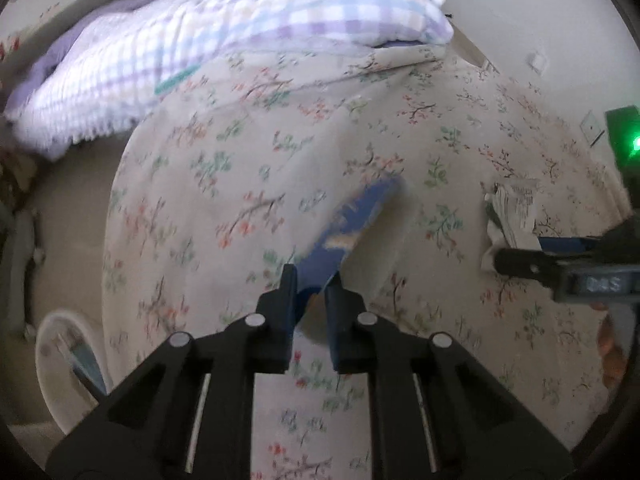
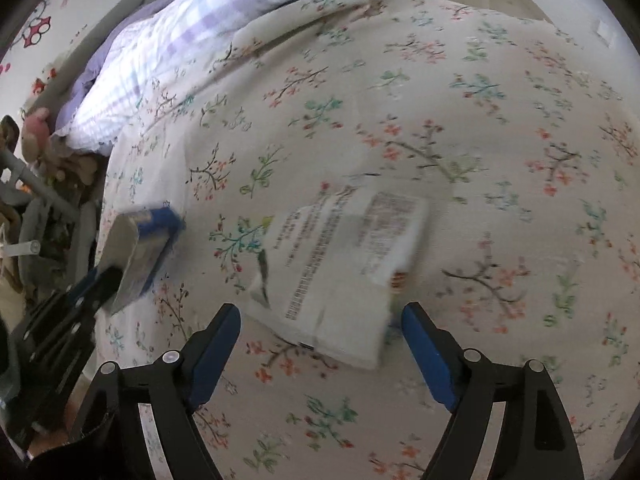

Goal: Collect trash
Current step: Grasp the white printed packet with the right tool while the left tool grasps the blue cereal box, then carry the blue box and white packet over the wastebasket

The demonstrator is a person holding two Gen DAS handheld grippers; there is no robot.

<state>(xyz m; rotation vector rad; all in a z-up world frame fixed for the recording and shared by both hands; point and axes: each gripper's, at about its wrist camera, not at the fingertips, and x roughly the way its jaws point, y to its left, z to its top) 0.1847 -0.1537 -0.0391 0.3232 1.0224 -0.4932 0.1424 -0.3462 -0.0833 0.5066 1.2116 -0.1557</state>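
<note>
On the floral bedspread (image 1: 224,168), my left gripper (image 1: 312,286) is shut on the near end of a blue and silver snack wrapper (image 1: 356,220), which tilts up and away from the fingers. The right wrist view shows the same wrapper (image 2: 140,248) at the left, held in the left gripper (image 2: 106,278). A white printed packet (image 2: 340,264) lies flat on the bed. My right gripper (image 2: 322,314) stands open over its near edge, one finger on each side, pads apart from it. In the left wrist view the white packet (image 1: 512,208) and the right gripper (image 1: 520,254) are at the right.
A lilac checked pillow (image 1: 240,40) lies at the head of the bed. A white round bin (image 1: 64,352) stands on the floor by the bed's left edge. Soft toys (image 2: 36,132) and grey bars (image 2: 44,188) crowd the floor at the left.
</note>
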